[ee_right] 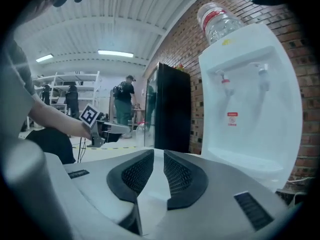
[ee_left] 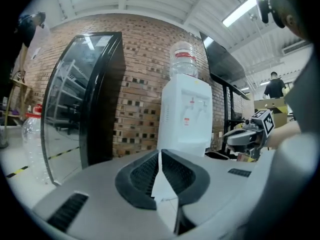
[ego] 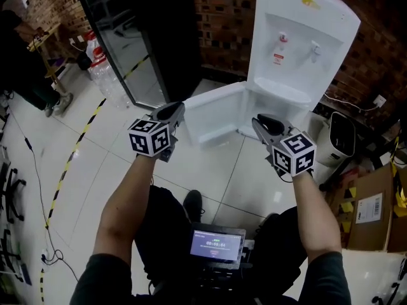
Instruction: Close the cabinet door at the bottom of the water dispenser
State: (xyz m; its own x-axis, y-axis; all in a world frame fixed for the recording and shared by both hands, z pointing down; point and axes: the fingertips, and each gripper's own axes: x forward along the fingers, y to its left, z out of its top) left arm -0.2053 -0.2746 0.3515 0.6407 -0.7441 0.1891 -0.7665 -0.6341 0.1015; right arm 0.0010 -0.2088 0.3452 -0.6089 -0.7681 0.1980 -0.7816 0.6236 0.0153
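Observation:
The white water dispenser (ego: 299,49) stands against the brick wall, a bottle on top. Its bottom cabinet door (ego: 216,110) is swung wide open to the left. My left gripper (ego: 172,113) hovers near the door's outer edge, its tips meeting with nothing between them. My right gripper (ego: 267,126) hangs in front of the open cabinet, its jaws a narrow slit apart and empty. The dispenser (ee_left: 185,119) shows straight ahead past the left gripper (ee_left: 160,156). In the right gripper view the dispenser (ee_right: 250,109) fills the right side beyond the gripper (ee_right: 158,156).
A black glass-front fridge (ego: 140,37) stands left of the dispenser, with large water bottles (ego: 102,68) beside it. A small white appliance (ego: 337,138) and a cardboard box (ego: 372,211) sit on the right. Yellow-black tape (ego: 76,151) crosses the tiled floor. A person (ego: 25,62) stands far left.

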